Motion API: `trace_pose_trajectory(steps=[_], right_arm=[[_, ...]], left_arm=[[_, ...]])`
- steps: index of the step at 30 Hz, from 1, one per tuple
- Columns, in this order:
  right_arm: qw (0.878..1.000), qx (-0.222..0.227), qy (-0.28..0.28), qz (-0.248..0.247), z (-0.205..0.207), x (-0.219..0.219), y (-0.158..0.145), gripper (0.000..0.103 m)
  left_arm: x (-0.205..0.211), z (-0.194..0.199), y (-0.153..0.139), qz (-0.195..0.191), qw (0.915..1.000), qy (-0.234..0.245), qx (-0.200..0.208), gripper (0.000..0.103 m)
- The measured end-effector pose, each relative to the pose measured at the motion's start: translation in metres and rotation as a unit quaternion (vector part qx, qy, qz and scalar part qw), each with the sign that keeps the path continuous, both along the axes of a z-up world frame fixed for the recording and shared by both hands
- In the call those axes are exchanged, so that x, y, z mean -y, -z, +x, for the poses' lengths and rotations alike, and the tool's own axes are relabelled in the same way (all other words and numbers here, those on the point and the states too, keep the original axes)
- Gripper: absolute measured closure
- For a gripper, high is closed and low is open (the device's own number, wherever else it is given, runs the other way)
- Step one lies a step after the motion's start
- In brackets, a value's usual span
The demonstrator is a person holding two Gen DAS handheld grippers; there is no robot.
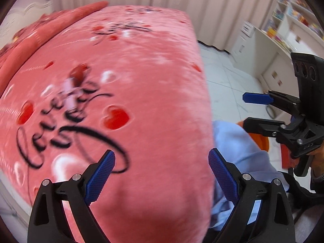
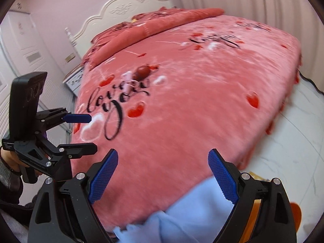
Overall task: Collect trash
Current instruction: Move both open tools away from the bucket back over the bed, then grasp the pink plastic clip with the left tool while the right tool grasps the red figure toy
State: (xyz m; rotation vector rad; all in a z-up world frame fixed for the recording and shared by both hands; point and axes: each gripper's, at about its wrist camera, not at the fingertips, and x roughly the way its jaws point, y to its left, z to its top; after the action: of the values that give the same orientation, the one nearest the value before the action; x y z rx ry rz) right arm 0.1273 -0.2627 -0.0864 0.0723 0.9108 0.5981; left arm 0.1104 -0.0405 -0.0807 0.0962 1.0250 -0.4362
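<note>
Two small pieces of trash lie on the pink bed blanket [image 2: 192,111]: a pale pink wrapper [image 2: 129,83] and a dark red-brown one [image 2: 142,71] beside it. They also show blurred in the left wrist view, the pale wrapper [image 1: 69,95] and the dark red one [image 1: 78,73]. My left gripper [image 1: 162,174] is open and empty above the blanket's near end. My right gripper [image 2: 163,175] is open and empty over the blanket's near edge. Each gripper shows in the other's view, the right gripper [image 1: 250,111] and the left gripper [image 2: 91,131].
A light blue bag or cloth [image 2: 182,212] hangs below the grippers with something orange [image 1: 261,139] under it. A folded red quilt [image 2: 162,22] and white headboard [image 2: 125,8] lie at the bed's far end. White tiled floor [image 1: 226,75], a white desk and shelves [image 1: 283,26] and curtains stand around.
</note>
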Motion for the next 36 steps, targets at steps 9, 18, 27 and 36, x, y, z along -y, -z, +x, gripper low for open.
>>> trace_pose_trajectory(steps=[9,18,27,36], right_arm=[[0.998,0.005,-0.058,-0.007,0.041,-0.07,-0.004,0.014],[0.997,-0.01,-0.075,-0.007,0.077,-0.101,0.006,0.014],[0.996,-0.022,-0.082,-0.003,0.125,-0.122,0.021,0.014],[0.997,-0.041,-0.072,-0.006,0.153,-0.124,0.044,0.014]], left_arm=[[-0.068,0.026,0.003,-0.006,0.9977,-0.067,-0.004,0.011],[-0.097,0.092,0.022,-0.011,0.9962,-0.085,-0.016,0.011],[-0.108,0.152,0.054,-0.024,0.9954,-0.083,-0.04,0.011],[-0.118,0.184,0.08,-0.028,0.9953,-0.081,-0.044,0.037]])
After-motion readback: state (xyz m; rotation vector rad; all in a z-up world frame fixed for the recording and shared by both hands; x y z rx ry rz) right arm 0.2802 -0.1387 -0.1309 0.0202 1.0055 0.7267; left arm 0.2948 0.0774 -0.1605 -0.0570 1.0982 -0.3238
